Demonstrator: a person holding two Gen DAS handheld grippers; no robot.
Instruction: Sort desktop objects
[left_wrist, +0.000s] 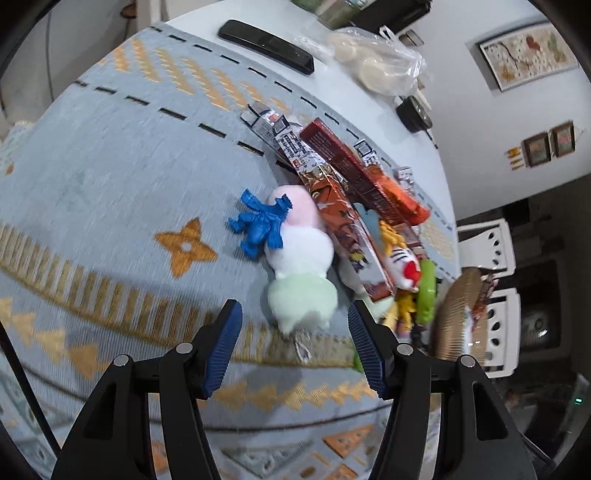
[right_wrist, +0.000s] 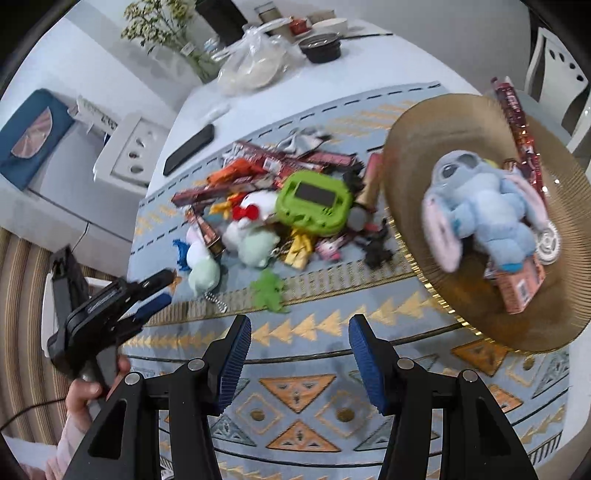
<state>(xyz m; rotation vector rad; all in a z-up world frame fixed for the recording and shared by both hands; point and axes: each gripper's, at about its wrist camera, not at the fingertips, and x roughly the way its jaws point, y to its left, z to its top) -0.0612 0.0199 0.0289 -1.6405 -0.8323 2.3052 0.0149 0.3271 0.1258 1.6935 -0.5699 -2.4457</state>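
The left gripper (left_wrist: 295, 347), jaws wide and empty, has the pastel three-ball plush (left_wrist: 301, 258) just ahead between its fingers, long axis running straight away, while the right gripper (right_wrist: 300, 354), equally wide, hangs farther off.

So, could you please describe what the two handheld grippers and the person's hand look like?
Both the left gripper and the right gripper have matte black angular linkage arms with round silver pivot pins, and their jaws carry blue ribbed pads. The bare hand wears a pale pink sleeve; a thin dark cable trails beside it.
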